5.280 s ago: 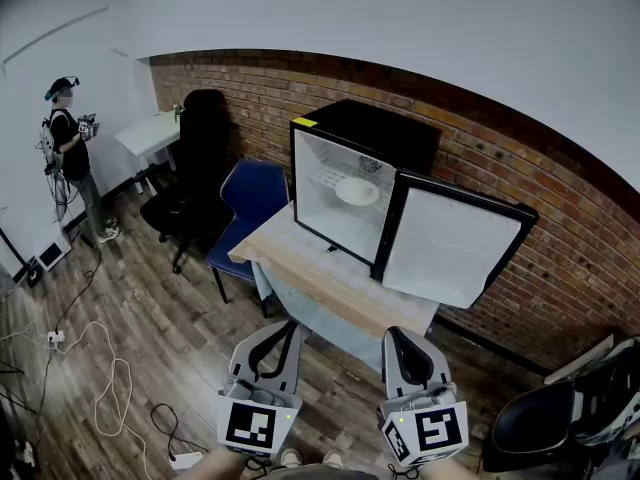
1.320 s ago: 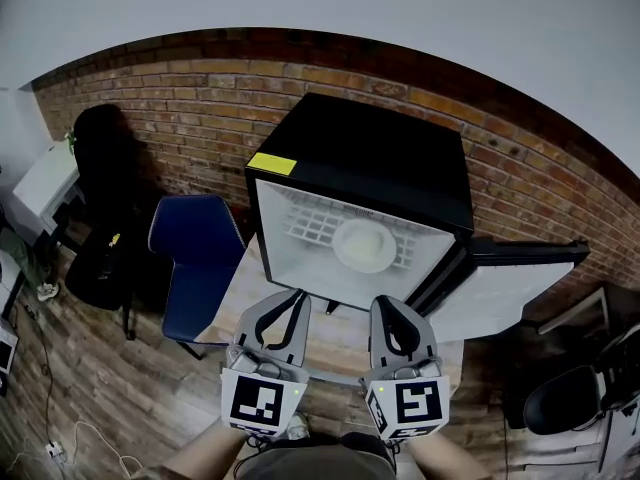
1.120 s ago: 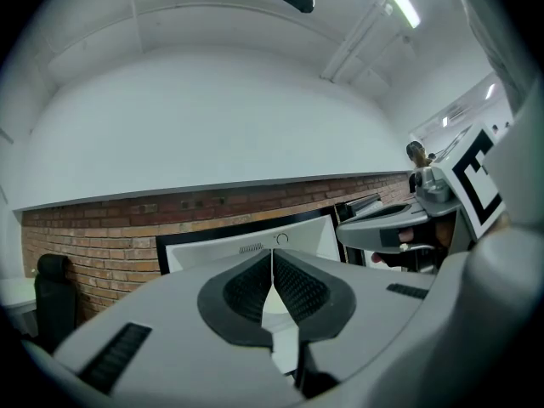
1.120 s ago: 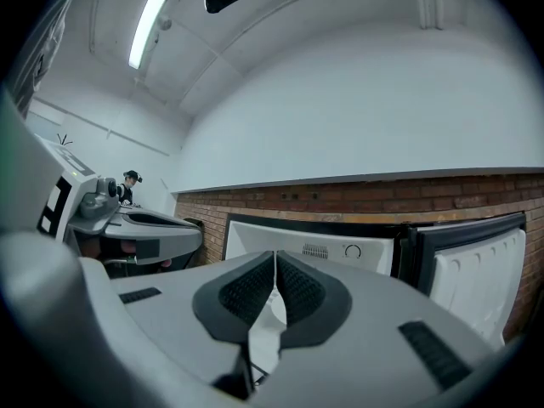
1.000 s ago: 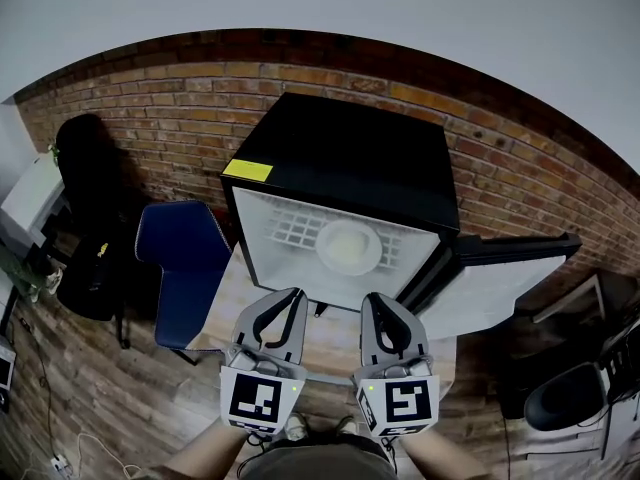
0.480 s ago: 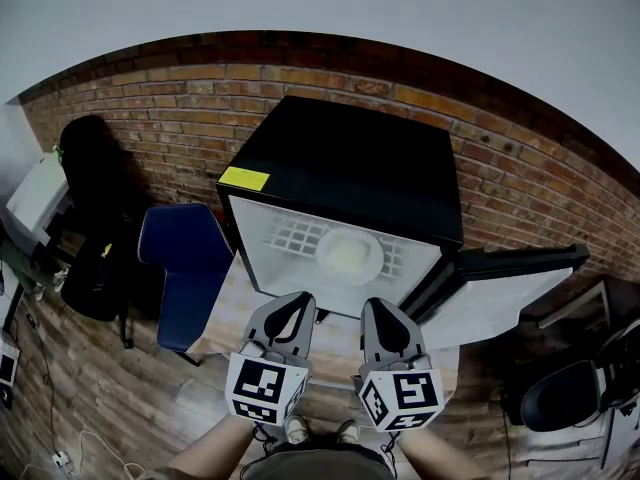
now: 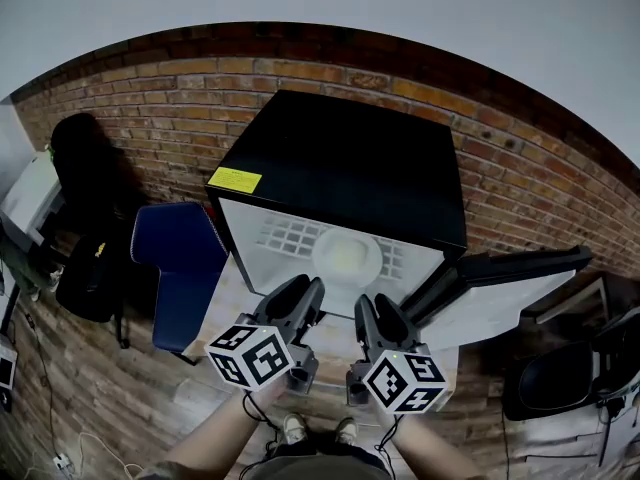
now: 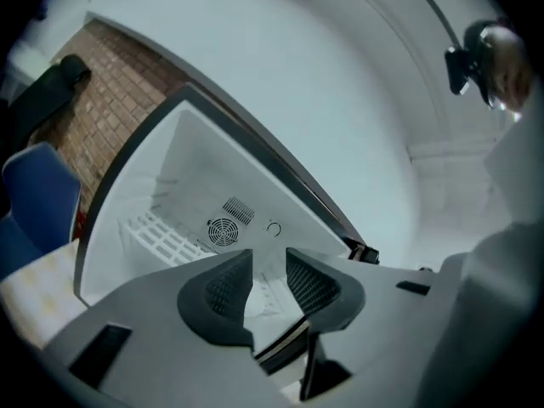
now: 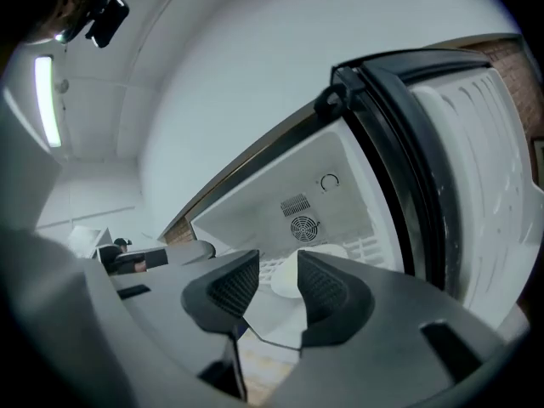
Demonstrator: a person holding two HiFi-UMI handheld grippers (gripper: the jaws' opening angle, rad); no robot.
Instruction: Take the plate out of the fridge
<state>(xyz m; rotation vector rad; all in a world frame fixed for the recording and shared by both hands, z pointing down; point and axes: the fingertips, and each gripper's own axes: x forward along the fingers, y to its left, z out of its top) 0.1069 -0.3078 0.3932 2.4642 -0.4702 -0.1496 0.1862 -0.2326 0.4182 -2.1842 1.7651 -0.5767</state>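
Plate point(image 7: 347, 255) — one, in one open fridge point(image 7: 350, 158).

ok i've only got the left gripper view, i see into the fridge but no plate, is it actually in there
observer: yes. In the head view the plate lies on the wire shelf inside the fridge, near the middle.
operator: is the right gripper on it yet
observer: no. The right gripper has just been opening its jaws; they stand apart with nothing between the pads, and the plate sits further in, beyond them.
operator: where's the door, will it block me
observer: the door is swung wide open at the right of the fridge in the head view, off to the side of both grippers.
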